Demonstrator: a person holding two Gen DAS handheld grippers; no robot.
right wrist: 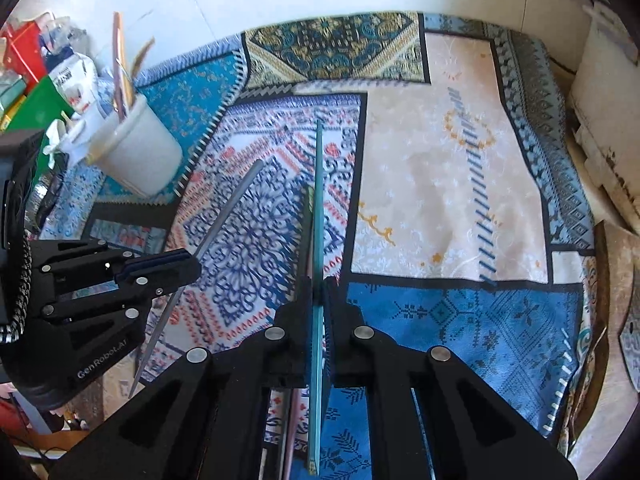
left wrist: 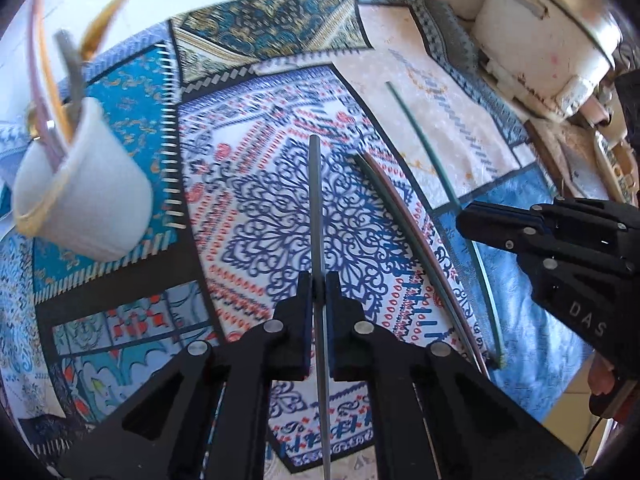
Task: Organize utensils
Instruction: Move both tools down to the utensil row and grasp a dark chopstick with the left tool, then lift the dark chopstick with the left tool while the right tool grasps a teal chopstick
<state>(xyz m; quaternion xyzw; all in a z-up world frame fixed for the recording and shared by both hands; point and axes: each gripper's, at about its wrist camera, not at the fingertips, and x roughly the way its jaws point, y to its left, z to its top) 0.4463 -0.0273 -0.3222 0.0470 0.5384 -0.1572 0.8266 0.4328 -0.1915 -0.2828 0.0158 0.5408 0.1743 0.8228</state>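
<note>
My left gripper (left wrist: 319, 280) is shut on a grey chopstick (left wrist: 316, 200) that points ahead above the patterned cloth; it also shows in the right wrist view (right wrist: 230, 208). My right gripper (right wrist: 319, 284) is shut on a teal chopstick (right wrist: 319, 200), seen in the left wrist view (left wrist: 424, 140) with the right gripper (left wrist: 464, 220) at the right. Two more chopsticks, green and pink (left wrist: 416, 240), lie together on the cloth between the grippers. A white cup (left wrist: 88, 196) at the left holds several utensils (left wrist: 44, 80); it also shows in the right wrist view (right wrist: 140, 156).
A patchwork cloth (right wrist: 440, 168) covers the table. A white appliance (left wrist: 548, 28) stands at the far right edge. Boxes and packets (right wrist: 36, 80) crowd the far left behind the cup. A white wall runs along the back.
</note>
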